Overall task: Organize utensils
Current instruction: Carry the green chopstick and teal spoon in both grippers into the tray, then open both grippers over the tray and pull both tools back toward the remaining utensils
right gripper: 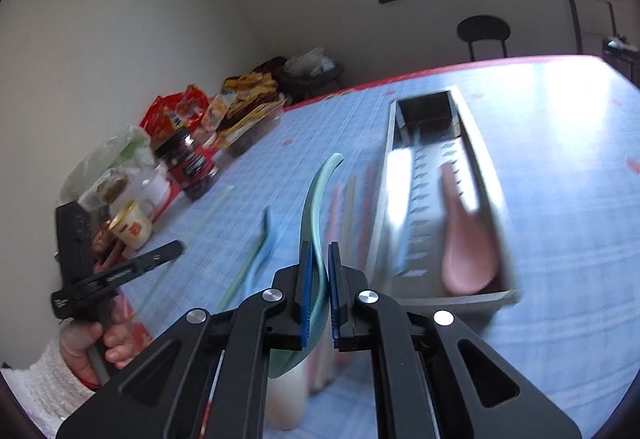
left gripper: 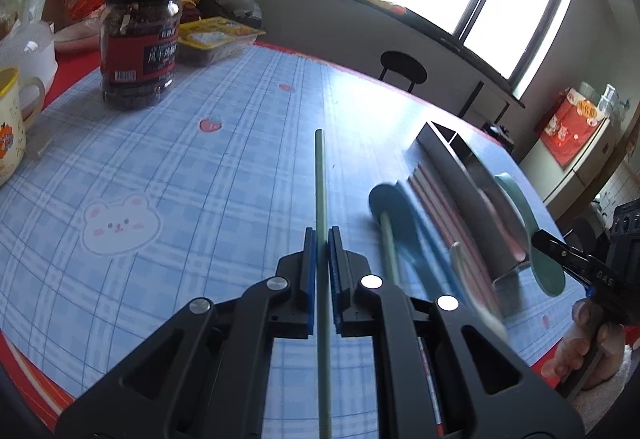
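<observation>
clamping tight on a teal spoon (right gripper: 316, 223) with the right gripper (right gripper: 319, 291) left of the tray (right gripper: 476, 295), left gripper (left gripper: 322, 263) pinching a green chopstick (left gripper: 321, 175), steering bowl-first over the tray's rim.

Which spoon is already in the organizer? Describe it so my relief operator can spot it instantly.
Start at the long grey organizer tray lying on the blue checked tablecloth. Inside its near end lies the pink spoon. It is the only utensil in the tray; the green spoon is clamped in the right gripper.
</observation>
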{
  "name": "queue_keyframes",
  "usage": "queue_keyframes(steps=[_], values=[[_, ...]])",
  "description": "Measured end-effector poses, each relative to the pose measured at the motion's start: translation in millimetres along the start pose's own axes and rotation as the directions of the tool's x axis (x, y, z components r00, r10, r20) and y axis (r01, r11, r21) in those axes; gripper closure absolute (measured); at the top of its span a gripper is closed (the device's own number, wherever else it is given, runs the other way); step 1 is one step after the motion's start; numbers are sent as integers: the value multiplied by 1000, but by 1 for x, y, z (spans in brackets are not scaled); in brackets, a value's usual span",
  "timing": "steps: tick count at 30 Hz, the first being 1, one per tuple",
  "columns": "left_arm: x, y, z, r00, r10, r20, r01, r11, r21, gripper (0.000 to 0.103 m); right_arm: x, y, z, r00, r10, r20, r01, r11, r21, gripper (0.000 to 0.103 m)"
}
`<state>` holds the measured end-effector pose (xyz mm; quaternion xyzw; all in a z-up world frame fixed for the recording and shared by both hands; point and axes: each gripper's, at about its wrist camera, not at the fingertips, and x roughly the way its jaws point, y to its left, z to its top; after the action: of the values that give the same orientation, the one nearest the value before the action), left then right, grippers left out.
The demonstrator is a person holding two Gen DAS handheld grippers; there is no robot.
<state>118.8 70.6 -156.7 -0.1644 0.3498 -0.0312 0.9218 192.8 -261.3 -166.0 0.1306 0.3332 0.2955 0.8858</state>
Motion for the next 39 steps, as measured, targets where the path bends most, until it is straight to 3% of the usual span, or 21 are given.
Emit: queue_keyframes(steps=[8,11,17,21,29,39], values=[[15,-68,39,998,-59,25,58,997,44,93,14,-50,48,995,-92,26,93,994,-54,95],[35,-101,50,996,-87,6,87,995,41,93,18,-65,47,997,-73,18,74,997,-29,95],[92,-155,61,982,-175,-78,170,984,-60,93,18,-79,41,998,-57,-17,57,998,-9,95],[125,-179,63,973,-197,-123,182,976,-124,93,22,-80,39,996,-81,-32,80,997,-11,95],[163,-195,66,975,-155,-156,129,978,-164,93,31,-78,36,992,-109,-65,108,994,-24,95],[178,-200,61,972,-140,-189,109,980,-165,93,37,-78,37,989,-125,-76,123,992,-27,95]])
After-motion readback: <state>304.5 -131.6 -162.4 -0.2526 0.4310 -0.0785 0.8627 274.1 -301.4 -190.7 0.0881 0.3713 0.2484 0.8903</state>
